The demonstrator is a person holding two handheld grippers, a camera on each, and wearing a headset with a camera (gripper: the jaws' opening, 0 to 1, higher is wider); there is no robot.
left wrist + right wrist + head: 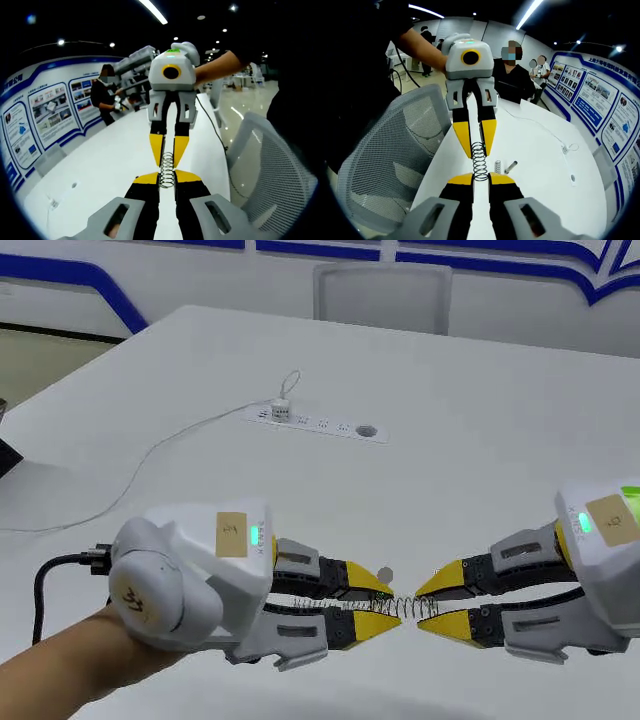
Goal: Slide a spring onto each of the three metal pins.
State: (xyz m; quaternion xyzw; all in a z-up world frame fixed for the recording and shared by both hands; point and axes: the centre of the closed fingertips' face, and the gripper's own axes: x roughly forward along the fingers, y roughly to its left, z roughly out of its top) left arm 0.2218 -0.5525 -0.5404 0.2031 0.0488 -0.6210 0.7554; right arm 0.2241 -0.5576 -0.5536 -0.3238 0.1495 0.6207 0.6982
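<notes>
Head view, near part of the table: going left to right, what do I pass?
Black cable, left gripper, spring spanning the gap between both tongs, right gripper.

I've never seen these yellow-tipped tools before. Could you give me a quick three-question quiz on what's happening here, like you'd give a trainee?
1. True or false: the long spring lies flat on the table.
2. What lies farther back on the table in the head view? A) a laptop B) a power strip with a white cable C) a toolbox
3. In the right gripper view, which two small parts lie on the table beside the long spring?

Key
1. False: it is held in the air, one end at the left hand-held gripper, the other at the right hand-held gripper.
2. B.
3. A short spring and a metal pin.
</notes>
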